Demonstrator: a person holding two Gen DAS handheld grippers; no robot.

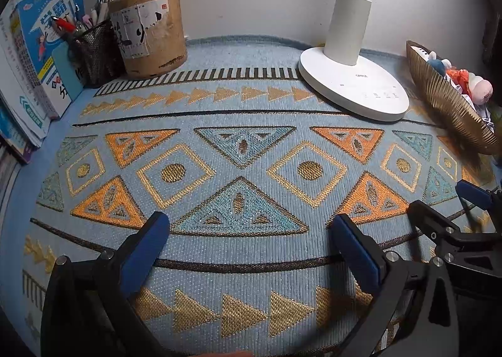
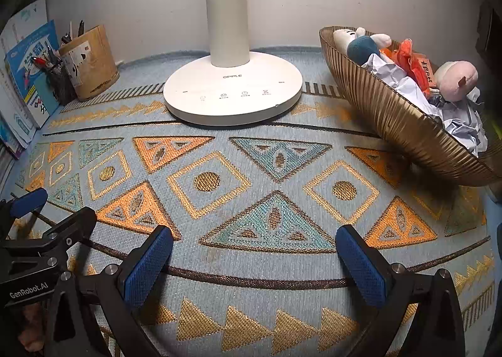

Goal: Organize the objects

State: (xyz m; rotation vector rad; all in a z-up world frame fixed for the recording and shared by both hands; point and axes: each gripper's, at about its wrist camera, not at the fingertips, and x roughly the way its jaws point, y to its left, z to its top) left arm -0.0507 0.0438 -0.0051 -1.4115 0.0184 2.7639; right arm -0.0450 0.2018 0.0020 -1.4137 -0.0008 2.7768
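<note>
At worktop's left rear corner, left wrist view: left gripper spread, empty; pen cup crowded, tip risk. Right wrist view: right gripper spread, empty; gold bowl at right edge tilted, toys could spill if nudged.

The white lamp base, upper centre of the right wrist view, carries the grey brand word "OPPLE" just below its column; the small captions under its four touch icons are too tiny to read. At the lower left edge of that view, the black body of the left gripper bears white lettering "GenRobot.AI". Chinese characters on the blue book, upper left of the left wrist view, and on the pen holder's torn label are illegible.
</note>
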